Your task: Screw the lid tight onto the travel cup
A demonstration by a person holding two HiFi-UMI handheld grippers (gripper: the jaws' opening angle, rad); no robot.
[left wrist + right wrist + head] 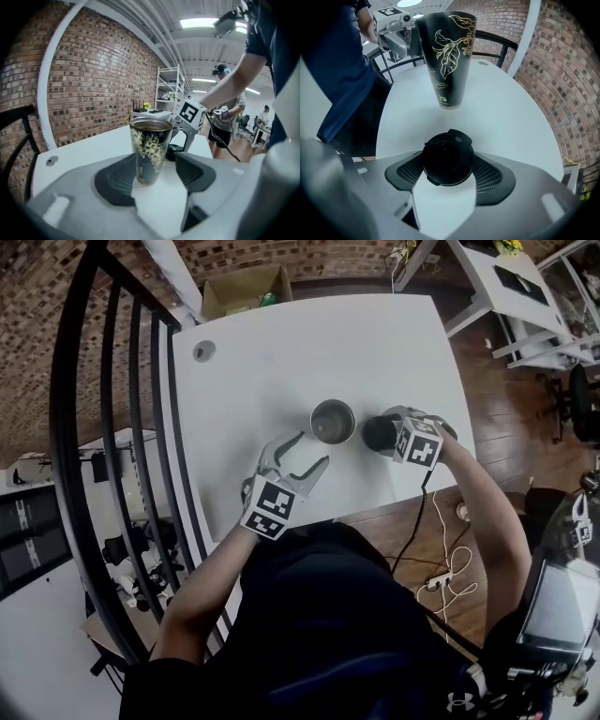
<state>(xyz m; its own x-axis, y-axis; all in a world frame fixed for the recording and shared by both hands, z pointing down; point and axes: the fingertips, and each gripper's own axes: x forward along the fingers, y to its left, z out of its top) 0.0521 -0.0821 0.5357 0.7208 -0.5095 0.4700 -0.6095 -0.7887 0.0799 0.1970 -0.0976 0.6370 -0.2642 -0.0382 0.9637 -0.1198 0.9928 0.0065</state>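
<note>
**As the cup stands open, its lid sits between the right gripper's jaws**

Seen from the head view, the travel cup (333,421) stands upright and uncovered near the front of the white tabletop (281,352); it is black with a gold leaf pattern. Just right of the cup the black lid (448,159) lies on the tabletop, apart from the cup. The right gripper (449,168) points steeply down over the lid, and both pads meet its rim. From above, the marker cube of this gripper covers part of the lid. Front-left of the cup, the left gripper (314,448) holds its jaws wide with nothing pressed between them. The cup stands just beyond its tips. In the left gripper view the cup hides part of the right gripper behind it. Well behind and left of the cup, a round grommet (203,352) is set in the tabletop. A cardboard box (246,289) lies on the floor beyond the far edge. A black railing (122,427) runs along the left side, against a brick wall. Front-right of the cup, a cable (417,521) hangs from the right gripper toward the wooden floor.
</note>
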